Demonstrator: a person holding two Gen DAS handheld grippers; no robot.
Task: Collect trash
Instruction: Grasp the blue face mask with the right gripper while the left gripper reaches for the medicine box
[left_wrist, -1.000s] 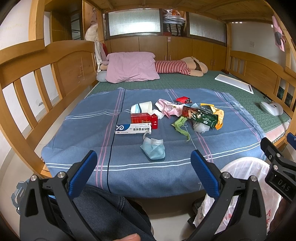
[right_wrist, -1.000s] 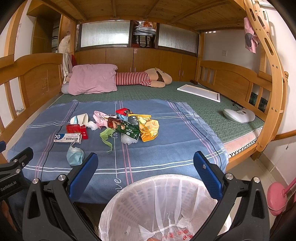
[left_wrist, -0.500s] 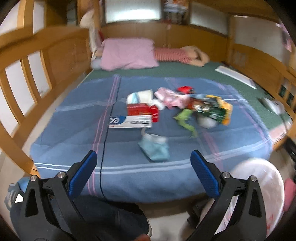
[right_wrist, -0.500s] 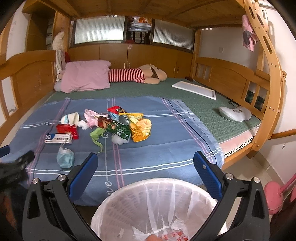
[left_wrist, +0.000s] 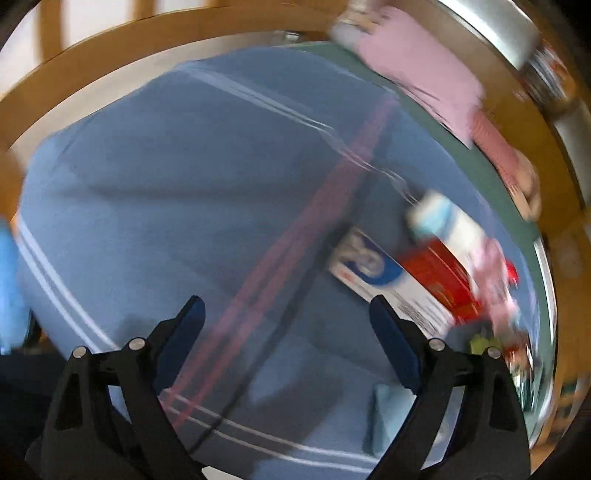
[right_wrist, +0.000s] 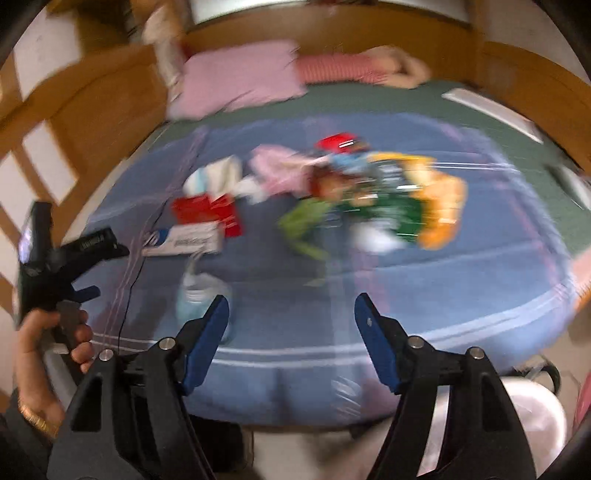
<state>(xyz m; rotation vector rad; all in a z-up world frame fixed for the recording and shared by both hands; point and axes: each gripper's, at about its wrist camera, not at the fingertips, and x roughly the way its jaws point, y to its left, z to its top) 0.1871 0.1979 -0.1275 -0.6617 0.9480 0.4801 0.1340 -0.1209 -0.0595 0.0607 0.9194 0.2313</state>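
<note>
Trash lies on a blue striped blanket (right_wrist: 424, 280) on the bed; both views are blurred. A white and blue toothpaste box (left_wrist: 384, 280) (right_wrist: 184, 240), a red box (left_wrist: 443, 280) (right_wrist: 210, 214), a crumpled light blue mask (right_wrist: 195, 299) (left_wrist: 388, 417), and a heap of green, orange and pink wrappers (right_wrist: 388, 199) show. My left gripper (left_wrist: 284, 325) is open and empty over the blanket, tilted, left of the toothpaste box. My right gripper (right_wrist: 291, 317) is open and empty, near the mask. The left gripper also shows in the right wrist view (right_wrist: 55, 266), held in a hand.
A white-lined trash bin (right_wrist: 532, 417) stands on the floor at the lower right. A pink pillow (right_wrist: 240, 77) and a striped plush toy (right_wrist: 354, 66) lie at the bed's far end. Wooden rails (right_wrist: 55, 122) run along the left side.
Both grippers have swung forward and down over the blanket, closer to the trash. The left view has rolled sharply. The bin has slid from centre to the right wrist view's lower right.
</note>
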